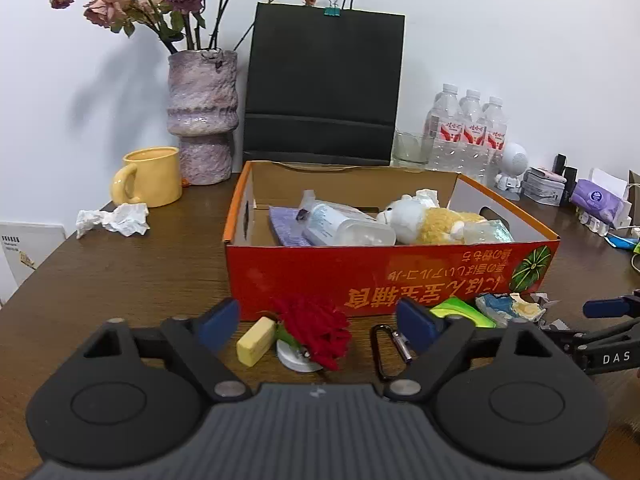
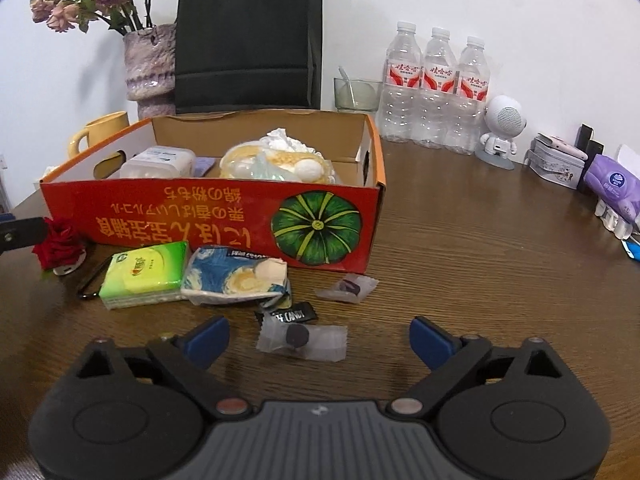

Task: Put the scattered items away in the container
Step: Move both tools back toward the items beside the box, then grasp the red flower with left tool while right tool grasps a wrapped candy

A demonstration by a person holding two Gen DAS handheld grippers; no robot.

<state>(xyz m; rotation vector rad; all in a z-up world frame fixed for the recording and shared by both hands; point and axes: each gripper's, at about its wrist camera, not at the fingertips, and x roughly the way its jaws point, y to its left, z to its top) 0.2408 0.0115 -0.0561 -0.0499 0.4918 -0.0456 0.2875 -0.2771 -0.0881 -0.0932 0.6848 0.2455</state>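
Observation:
The orange cardboard box (image 1: 360, 276) (image 2: 200, 216) holds a plush toy (image 1: 424, 220), a plastic case and other items. In front of it lie a red rose on a white base (image 1: 316, 332) (image 2: 56, 246), a yellow eraser (image 1: 255, 341), a black carabiner (image 1: 386, 354), a green tissue pack (image 2: 146, 276), a blue-and-white pouch (image 2: 236, 276) and clear-wrapped candies (image 2: 302, 340) (image 2: 348, 286). My left gripper (image 1: 320, 324) is open, its fingers either side of the rose. My right gripper (image 2: 320, 338) is open around a wrapped candy.
Behind the box stand a black paper bag (image 1: 324, 84), a vase of dried roses (image 1: 202, 116), a yellow mug (image 1: 148, 178), a glass, three water bottles (image 2: 436, 84) and a white robot figure (image 2: 502, 130). Crumpled tissue (image 1: 114, 220) lies left; tins and a purple pack right.

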